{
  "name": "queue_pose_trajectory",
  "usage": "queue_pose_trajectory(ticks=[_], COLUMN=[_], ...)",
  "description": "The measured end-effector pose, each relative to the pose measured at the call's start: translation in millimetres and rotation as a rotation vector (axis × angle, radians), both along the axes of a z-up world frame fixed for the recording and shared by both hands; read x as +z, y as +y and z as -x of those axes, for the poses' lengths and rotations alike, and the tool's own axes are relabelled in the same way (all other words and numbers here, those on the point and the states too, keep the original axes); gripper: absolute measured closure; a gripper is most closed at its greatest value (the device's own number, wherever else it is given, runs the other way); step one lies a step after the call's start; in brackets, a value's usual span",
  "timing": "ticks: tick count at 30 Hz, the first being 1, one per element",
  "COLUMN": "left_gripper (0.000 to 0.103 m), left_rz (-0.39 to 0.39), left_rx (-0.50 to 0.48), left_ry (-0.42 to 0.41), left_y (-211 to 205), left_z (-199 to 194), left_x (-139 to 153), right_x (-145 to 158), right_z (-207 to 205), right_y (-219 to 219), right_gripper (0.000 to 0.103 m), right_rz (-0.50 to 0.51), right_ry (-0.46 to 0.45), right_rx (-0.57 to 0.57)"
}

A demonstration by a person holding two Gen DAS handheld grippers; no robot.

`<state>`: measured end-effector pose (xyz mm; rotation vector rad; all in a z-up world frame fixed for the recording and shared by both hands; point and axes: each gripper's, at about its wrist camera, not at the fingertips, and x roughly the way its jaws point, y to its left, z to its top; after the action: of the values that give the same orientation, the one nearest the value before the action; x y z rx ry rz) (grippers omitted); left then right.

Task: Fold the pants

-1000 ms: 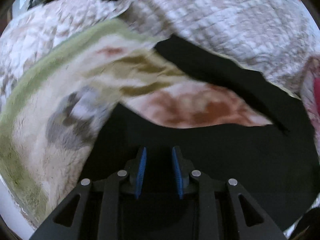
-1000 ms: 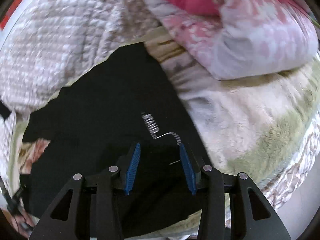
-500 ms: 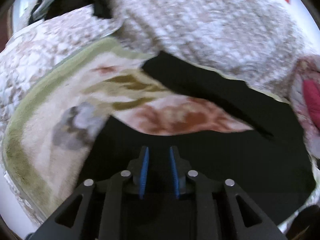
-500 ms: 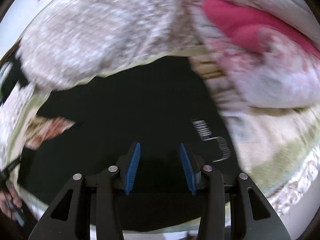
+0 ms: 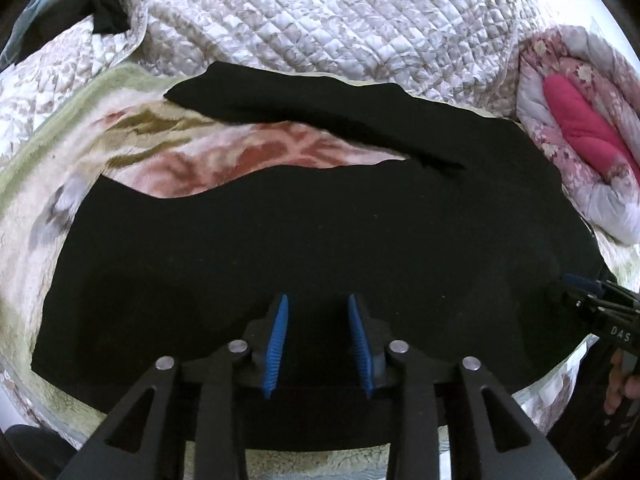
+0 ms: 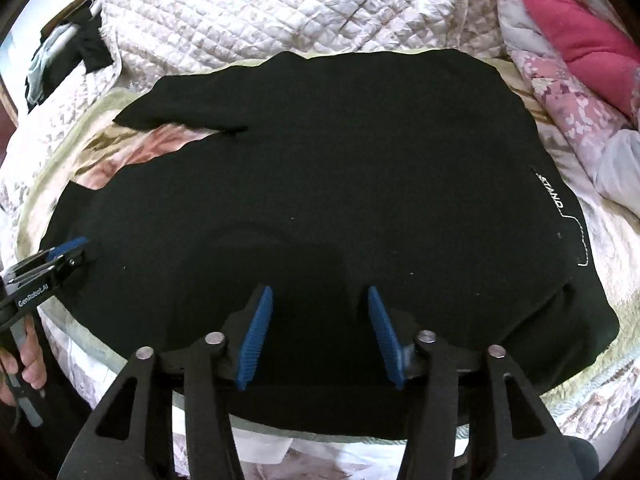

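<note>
The black pants [image 6: 320, 184] lie spread flat on a fleece blanket [image 5: 48, 152] on the bed, with the two legs running off toward the left side and parted by a wedge of bare blanket. The waist end, marked by white lettering [image 6: 554, 196] near one edge, sits at the right. A quilted bedspread [image 5: 320, 12] is bunched just behind the pants, and a pink floral comforter [image 6: 568, 72] lies just beside the waist end.

Change since one second ago: both cameras have pulled back and up. The views then were close and tilted; the pants now show almost whole in each view. The left gripper [image 5: 318, 340], whose pads were nearly together half a second ago, now stands with a wider gap. The right gripper [image 6: 316, 332] keeps about the same wide gap as before.

Gripper state: both stand with jaws apart over the near edge of the pants, and no cloth is visibly pinched by either. Each tool also shows at the margin of the other's view, the left one over the near leg, the right one toward the waist end.

Assessment: the laying-out step appears finished. No fold is visible yet. The likely next action is a grasp of one leg, to bring it over the other. The dark cloth hides its edges, so a pinch may miss.
</note>
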<state>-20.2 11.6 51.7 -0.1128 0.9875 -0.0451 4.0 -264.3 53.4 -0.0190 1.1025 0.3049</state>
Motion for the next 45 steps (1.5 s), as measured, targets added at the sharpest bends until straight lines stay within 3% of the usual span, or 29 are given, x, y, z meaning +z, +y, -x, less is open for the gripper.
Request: queue_pose_trajectory(ticks=[9,16,24,30,36,45], left_gripper=[0.066,0.064,0.064,0.064,0.054,0.044], left_rz=[-0.010,-0.032,-0.036,-0.035,-0.048,-0.081], left_rx=[-0.044,-0.067,-0.062,-0.071,-0.088,-0.087], left_ry=[-0.027,0.009,-0.011,-0.024,-0.056,-0.049], left_y=[-16,-25,-17,4,29,40], left_z=[7,6,-12,-52,-111,-211], left_x=[13,3,15,36,53,37], right_x=[4,6,12,30,43,25], right_z=[11,9,-12,-60,-116,-214], right_y=[22,19,7,-5,-9,0], right_gripper=[0.051,0.051,0.051,0.051,0.043,0.042], right_rz=[-0.011,-0.006,0.000,-0.034,-0.022,-0.002], right_ry=[-0.028,-0.041,-0.043,-0.075,-0.112,-0.097], right_rx=[0.086,0.075,0.040,0.042,0.072,0.140])
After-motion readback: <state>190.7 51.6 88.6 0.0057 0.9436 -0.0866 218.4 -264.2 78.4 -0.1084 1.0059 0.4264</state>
